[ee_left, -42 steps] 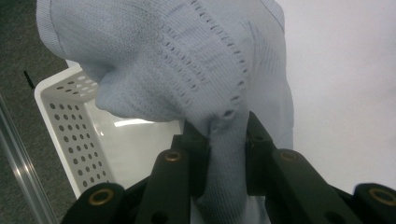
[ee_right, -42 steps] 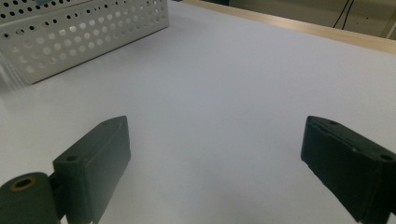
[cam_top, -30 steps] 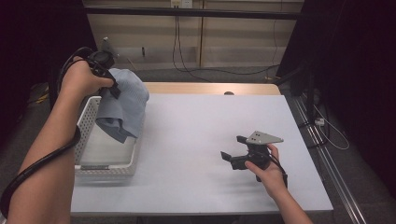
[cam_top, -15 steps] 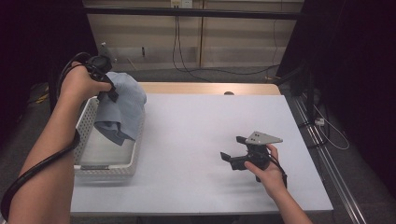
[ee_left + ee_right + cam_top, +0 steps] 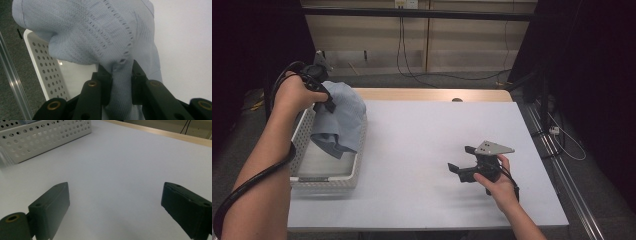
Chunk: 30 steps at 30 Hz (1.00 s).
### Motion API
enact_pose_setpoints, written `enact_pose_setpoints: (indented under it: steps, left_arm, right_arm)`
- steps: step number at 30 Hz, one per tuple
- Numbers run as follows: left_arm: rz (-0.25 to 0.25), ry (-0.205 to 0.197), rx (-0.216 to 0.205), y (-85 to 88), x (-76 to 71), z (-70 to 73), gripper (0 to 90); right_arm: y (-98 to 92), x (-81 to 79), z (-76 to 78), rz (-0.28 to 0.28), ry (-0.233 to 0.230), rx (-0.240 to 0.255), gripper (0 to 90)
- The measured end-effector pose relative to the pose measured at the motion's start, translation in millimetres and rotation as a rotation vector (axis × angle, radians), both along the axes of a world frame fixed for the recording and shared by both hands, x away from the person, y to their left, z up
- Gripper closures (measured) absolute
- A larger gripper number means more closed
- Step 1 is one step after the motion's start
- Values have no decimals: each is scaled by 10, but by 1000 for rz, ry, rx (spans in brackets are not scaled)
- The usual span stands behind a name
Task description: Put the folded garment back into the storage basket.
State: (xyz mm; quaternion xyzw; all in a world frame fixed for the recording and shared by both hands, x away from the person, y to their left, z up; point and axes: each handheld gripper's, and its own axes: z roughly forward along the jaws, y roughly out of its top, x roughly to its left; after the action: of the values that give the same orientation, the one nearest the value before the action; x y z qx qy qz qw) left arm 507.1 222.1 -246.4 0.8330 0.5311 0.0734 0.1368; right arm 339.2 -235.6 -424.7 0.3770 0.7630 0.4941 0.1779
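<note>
Jaws of the left gripper [image 5: 121,75] are clenched on a bunched fold of a pale blue knitted garment [image 5: 100,37], the fabric pinched tight between the two black pads and spilling out above and below them. From that pinch the cloth balloons upward in the left gripper view, its ribbed surface and a line of small eyelet holes plainly visible, and it hangs free over a white perforated basket [image 5: 41,62] that lies beneath it. In the high view the same garment [image 5: 343,117] droops from the left gripper [image 5: 326,102] at the far end of the basket [image 5: 324,181], its lower edge dangling inside or just above the basket; whether it touches the floor of the basket cannot be told. The basket stands at the left edge of the white table [image 5: 427,145]. Well apart, near the table's right front, the right gripper [image 5: 462,165] rests low over the tabletop in the person's right hand [image 5: 499,185], its jaws spread wide with nothing between them; the right gripper view shows bare white table [image 5: 120,170] between the two pads and the basket [image 5: 45,135] off at the upper left.
</note>
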Motion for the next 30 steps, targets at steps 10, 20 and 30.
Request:
enact_pose_setpoints:
  steps: [10, 20, 30]
  left_arm:
    - [3, 6, -5, 50, -19, -32, 759]
    - [20, 17, 2, 131, -27, -82, 759]
    - [20, 20, -8, 161, -35, -174, 758]
  right_arm:
    - [4, -2, 1, 1, 1, 0, 76]
    - [7, -2, 0, 2, 1, 0, 76]
    - [11, -1, -5, 3, 2, 0, 76]
